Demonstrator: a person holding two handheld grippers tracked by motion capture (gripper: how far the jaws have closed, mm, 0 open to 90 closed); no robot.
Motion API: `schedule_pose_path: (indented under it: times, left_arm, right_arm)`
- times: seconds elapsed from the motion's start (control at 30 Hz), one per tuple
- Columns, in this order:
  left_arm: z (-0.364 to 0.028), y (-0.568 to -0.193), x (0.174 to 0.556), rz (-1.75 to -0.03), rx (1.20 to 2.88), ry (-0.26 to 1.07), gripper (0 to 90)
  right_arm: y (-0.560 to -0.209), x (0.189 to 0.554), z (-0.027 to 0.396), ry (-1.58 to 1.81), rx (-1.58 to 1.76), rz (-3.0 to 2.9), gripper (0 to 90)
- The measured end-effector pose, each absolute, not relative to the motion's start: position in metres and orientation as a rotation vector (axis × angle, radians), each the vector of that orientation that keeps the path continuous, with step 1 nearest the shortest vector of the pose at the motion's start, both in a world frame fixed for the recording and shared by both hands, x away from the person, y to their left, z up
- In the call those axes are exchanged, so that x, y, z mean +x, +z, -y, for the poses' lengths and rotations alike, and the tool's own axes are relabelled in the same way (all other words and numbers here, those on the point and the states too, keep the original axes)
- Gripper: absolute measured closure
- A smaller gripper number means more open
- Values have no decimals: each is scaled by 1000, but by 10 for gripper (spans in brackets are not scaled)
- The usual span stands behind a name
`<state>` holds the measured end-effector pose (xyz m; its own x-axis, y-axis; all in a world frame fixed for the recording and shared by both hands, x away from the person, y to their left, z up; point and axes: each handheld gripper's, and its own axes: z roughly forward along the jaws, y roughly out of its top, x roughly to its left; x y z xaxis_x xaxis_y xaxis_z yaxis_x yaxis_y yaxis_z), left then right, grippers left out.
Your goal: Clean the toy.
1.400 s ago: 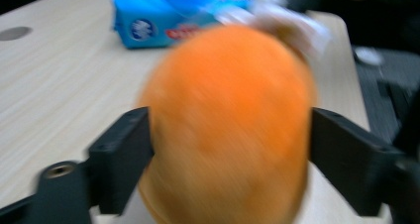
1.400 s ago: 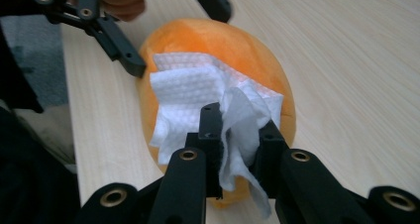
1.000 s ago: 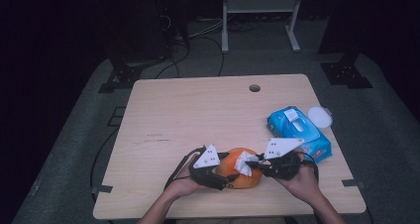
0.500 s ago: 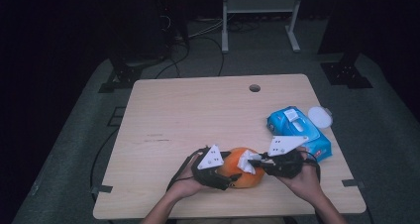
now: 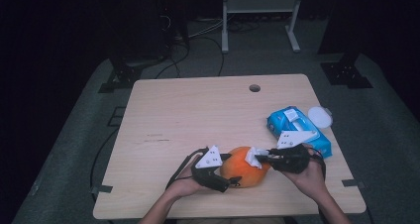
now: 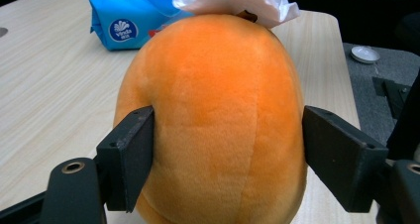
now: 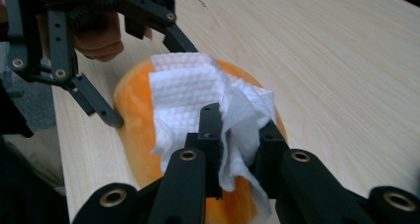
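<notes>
We are steadying the orange plush (image 6: 218, 120) between the left tool (image 5: 218, 177), whose jaws have just been opening, while the right tool (image 7: 237, 135), clamped on the wipe (image 7: 193, 92), is scrubbing its top.

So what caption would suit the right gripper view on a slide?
Right gripper presses a white wipe onto the orange plush ball on the wooden table.

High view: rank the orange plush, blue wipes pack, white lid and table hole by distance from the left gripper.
From the left gripper:
1. Orange plush, between its jaws.
2. Blue wipes pack, to the right.
3. Table hole, far edge, and white lid, beyond the pack: too close to call.
</notes>
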<state>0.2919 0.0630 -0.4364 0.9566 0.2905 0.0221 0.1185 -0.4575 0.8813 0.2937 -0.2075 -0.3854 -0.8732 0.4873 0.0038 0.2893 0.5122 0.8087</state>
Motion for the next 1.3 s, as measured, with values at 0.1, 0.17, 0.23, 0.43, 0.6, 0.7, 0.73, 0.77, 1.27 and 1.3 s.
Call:
schedule_pose_path:
  times: [0.1,0.17,0.23,0.43,0.6,0.7,0.73,0.77,1.27,1.3]
  left_arm:
    - [-68,-439,297,-296,2043,191,181]
    - [-72,-441,304,-357,2019,148,150]
    - [-74,-443,306,-373,2018,130,142]
    - [-68,-435,300,-335,2031,223,304]
    - [-68,-435,299,-316,2028,200,257]
    - [-71,-443,307,-380,2010,139,122]
    - [-70,-446,309,-399,2012,117,105]
    - [-69,-446,308,-389,2009,127,128]
    - [-59,-426,293,-308,2003,216,313]
    - [-57,-425,291,-295,2008,226,314]
  right_arm:
    - [-383,290,200,1265,614,-2545,779]
    - [-383,291,201,1273,611,-2562,778]
    - [-385,294,206,1277,627,-2557,777]
    - [-382,294,207,1305,651,-2547,779]
    - [-374,284,192,1283,560,-2552,779]
    - [-379,288,197,1282,574,-2567,779]
    - [-380,290,199,1279,584,-2564,779]
    - [-380,290,201,1278,597,-2566,779]
    - [-367,279,189,1233,538,-2537,780]
    - [-367,277,186,1234,520,-2535,780]
